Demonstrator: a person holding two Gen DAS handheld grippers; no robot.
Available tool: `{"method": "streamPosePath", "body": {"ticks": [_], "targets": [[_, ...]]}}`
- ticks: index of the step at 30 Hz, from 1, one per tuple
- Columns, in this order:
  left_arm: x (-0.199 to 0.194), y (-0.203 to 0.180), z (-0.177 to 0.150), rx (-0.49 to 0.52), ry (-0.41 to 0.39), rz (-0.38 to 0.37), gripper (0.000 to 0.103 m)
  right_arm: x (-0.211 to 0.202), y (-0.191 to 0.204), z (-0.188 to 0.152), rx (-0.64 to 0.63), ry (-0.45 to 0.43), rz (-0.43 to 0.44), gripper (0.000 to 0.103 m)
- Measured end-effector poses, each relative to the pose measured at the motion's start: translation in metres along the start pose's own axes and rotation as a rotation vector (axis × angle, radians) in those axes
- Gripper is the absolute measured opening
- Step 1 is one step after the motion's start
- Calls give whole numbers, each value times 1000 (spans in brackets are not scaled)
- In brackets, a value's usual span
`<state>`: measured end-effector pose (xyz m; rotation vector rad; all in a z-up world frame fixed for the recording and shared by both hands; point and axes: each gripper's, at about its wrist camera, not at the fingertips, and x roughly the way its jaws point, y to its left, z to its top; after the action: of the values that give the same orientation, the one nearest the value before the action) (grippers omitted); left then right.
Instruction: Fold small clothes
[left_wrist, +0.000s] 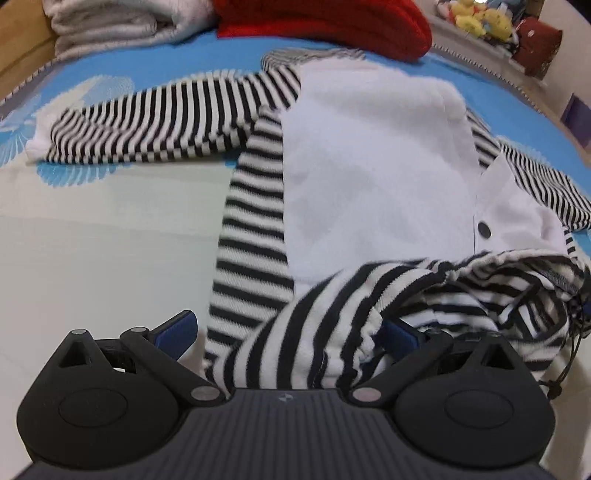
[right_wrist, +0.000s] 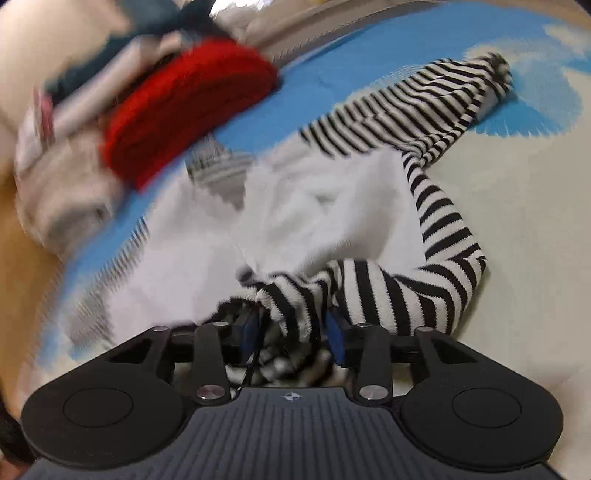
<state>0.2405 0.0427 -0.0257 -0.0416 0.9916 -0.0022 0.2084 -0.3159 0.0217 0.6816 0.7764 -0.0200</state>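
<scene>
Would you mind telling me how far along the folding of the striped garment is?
Done: one black-and-white striped leg already lies across the white body panel. In hand: striped fabric sits between the fingers of the left gripper and right gripper. Left: the long striped sleeve lies spread out.

The bed (left_wrist: 92, 229) lies bare on the pale side of the striped garment (left_wrist: 369, 166) — a hand could pass freely there. Toward the far edge, a red knit (left_wrist: 325, 26) and a folded white blanket (left_wrist: 122, 26) block the way, the red knit touching the garment's collar. At the far corner stands a shelf of toys (left_wrist: 480, 18) — crowded.
</scene>
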Motion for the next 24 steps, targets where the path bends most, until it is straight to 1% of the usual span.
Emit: {"method": "streamPosePath", "body": {"ticks": [2, 3, 5, 7, 8, 10, 11, 12, 15, 17, 19, 20, 21, 22, 23, 24], "targets": [[3, 1, 2, -5, -18, 42, 103, -7, -4, 4, 23, -46, -4, 44], [6, 4, 2, -15, -19, 59, 103, -7, -6, 5, 21, -47, -22, 44], [10, 9, 5, -45, -9, 65, 103, -6, -11, 7, 42, -25, -51, 44], [10, 10, 5, -72, -1, 63, 103, -4, -15, 8, 63, 19, -49, 44], [10, 10, 6, -75, 2, 64, 103, -4, -14, 7, 63, 33, -45, 46], [5, 6, 4, -71, 17, 60, 103, -9, -7, 6, 24, 34, -53, 51], [2, 5, 6, -67, 29, 49, 103, -10, -1, 4, -16, 31, -63, 56], [0, 3, 4, -64, 41, 35, 103, -10, 4, 2, -59, 38, -79, 58], [-9, -2, -3, -68, 71, -16, 103, 1, 21, -8, -188, 87, -130, 58], [-8, -7, -10, -45, 105, -15, 103, 11, 28, -17, -238, 76, -188, 58], [0, -13, -15, -6, 145, -3, 103, 22, 28, -25, -239, 43, -248, 58], [5, -15, -17, 6, 158, 10, 103, 27, 27, -29, -233, 27, -272, 55], [8, -16, -18, 15, 162, 22, 102, 32, 26, -31, -237, 21, -298, 38], [8, -16, -18, 16, 149, 24, 98, 34, 27, -32, -245, 26, -313, 24], [6, -14, -18, 10, 132, 12, 74, 33, 27, -30, -227, 29, -298, 8], [0, -10, -15, 0, 119, -26, 39, 26, 29, -28, -197, 15, -290, 8]]}}
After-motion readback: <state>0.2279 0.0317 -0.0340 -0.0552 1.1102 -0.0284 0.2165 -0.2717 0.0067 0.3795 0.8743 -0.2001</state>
